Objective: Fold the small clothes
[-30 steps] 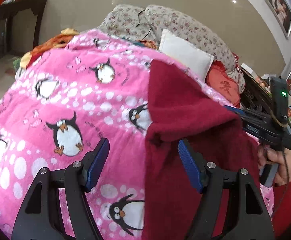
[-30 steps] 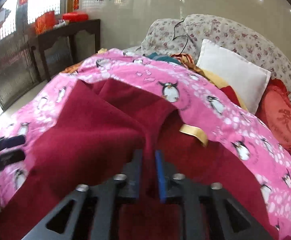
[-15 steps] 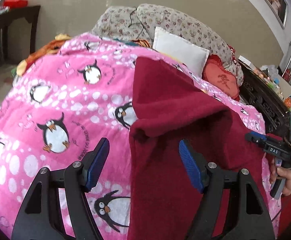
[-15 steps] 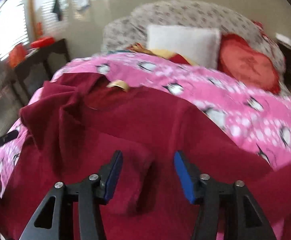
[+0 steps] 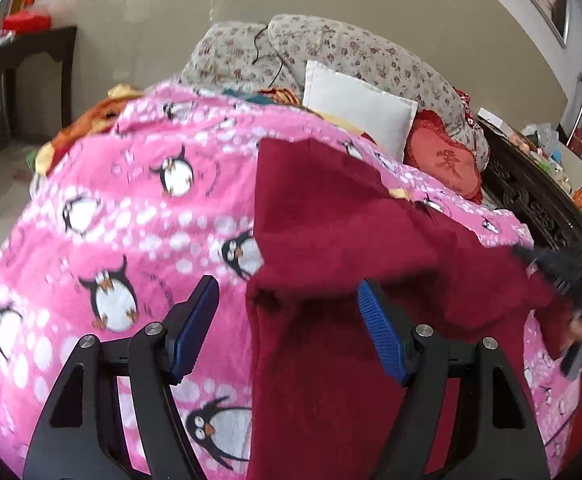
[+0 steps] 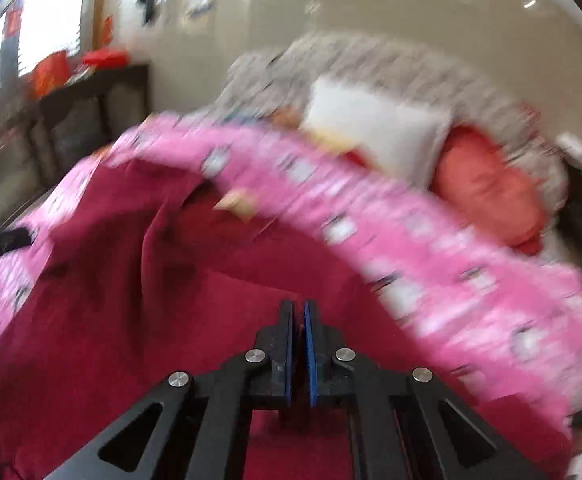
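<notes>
Showing one Chinese character, red cushion (image 5: 447,162) beside white pillow (image 5: 361,104)

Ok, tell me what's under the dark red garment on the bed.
The dark red garment lies on the pink penguin blanket, which shows all around it. Whatever lies beneath the garment's middle, or under the blanket itself, is covered and cannot be seen.

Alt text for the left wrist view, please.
The open left gripper hovers over a dark red garment spread on a pink penguin blanket. The right gripper is blurred at the garment's right edge.
</notes>
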Demonstrator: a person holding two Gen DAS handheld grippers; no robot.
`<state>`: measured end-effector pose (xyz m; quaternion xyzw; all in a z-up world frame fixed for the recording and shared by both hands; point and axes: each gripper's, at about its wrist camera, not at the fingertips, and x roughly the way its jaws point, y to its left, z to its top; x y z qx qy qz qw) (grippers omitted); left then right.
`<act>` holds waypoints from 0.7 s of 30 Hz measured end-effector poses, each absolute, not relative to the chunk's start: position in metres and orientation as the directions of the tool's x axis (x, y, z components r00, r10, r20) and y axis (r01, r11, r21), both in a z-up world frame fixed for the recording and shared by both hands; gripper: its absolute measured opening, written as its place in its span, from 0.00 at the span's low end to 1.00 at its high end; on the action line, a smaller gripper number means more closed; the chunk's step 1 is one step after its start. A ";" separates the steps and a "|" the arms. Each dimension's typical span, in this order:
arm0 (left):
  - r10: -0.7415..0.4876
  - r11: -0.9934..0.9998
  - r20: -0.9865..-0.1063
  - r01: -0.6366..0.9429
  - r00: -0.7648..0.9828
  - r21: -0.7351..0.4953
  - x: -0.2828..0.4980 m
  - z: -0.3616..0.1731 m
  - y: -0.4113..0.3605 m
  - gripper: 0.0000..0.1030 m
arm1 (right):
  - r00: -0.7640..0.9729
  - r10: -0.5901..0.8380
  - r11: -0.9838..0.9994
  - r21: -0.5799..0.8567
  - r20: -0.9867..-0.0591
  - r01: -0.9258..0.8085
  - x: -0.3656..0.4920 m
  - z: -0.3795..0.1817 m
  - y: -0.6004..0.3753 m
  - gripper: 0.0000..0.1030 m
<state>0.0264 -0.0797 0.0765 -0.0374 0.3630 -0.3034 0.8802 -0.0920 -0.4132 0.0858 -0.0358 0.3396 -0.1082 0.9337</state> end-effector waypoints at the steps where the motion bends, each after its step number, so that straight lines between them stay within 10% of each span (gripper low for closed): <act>1: -0.565 0.811 -0.611 0.508 0.554 -0.290 0.027 0.078 -0.080 0.70 | 0.748 -0.249 0.968 -0.125 -0.615 0.219 -0.097 0.093 -0.426 0.05; 21: -0.426 0.861 -0.733 0.488 0.531 -0.147 0.052 0.030 -0.134 0.71 | 0.673 -0.185 0.951 0.043 -0.716 0.307 -0.072 0.026 -0.441 0.21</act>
